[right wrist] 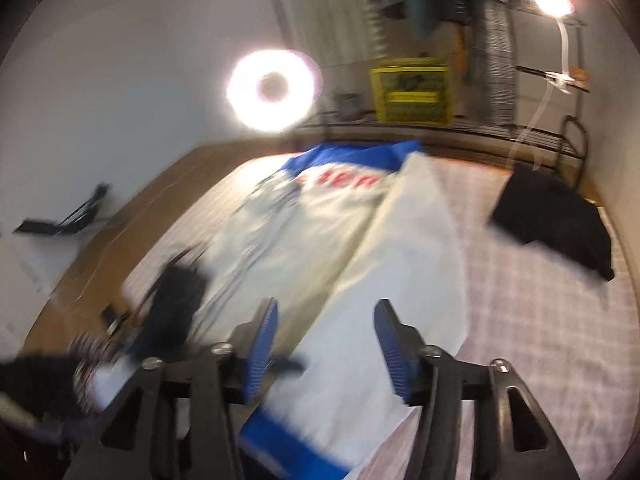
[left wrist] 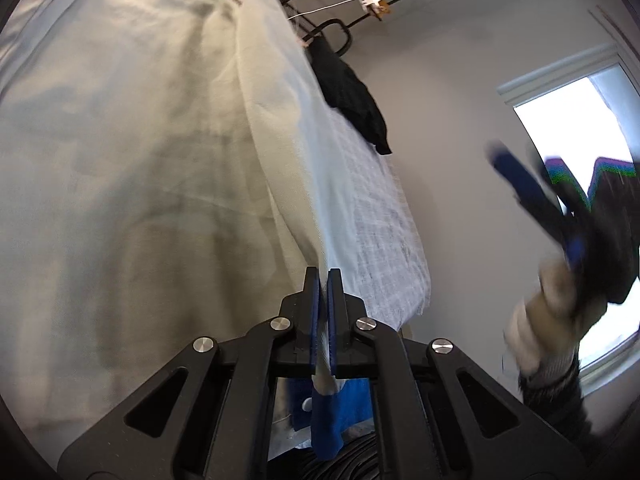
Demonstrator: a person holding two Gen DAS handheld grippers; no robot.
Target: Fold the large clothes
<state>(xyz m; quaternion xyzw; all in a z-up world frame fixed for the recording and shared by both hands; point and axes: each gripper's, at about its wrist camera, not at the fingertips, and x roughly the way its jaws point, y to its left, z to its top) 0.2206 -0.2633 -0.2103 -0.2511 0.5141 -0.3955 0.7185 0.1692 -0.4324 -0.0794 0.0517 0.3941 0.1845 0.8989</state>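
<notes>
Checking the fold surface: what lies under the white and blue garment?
The white and blue garment lies on a pale checked sheet, which shows along its right side, with a black garment on it further right. What the sheet covers is hidden.

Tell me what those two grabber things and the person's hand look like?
Each gripper, left and right, is black plastic with silver round bolts and ridged blue pads on its fingers. The person's hand wears a light-coloured glove with a dark, fuzzy cuff.
</notes>
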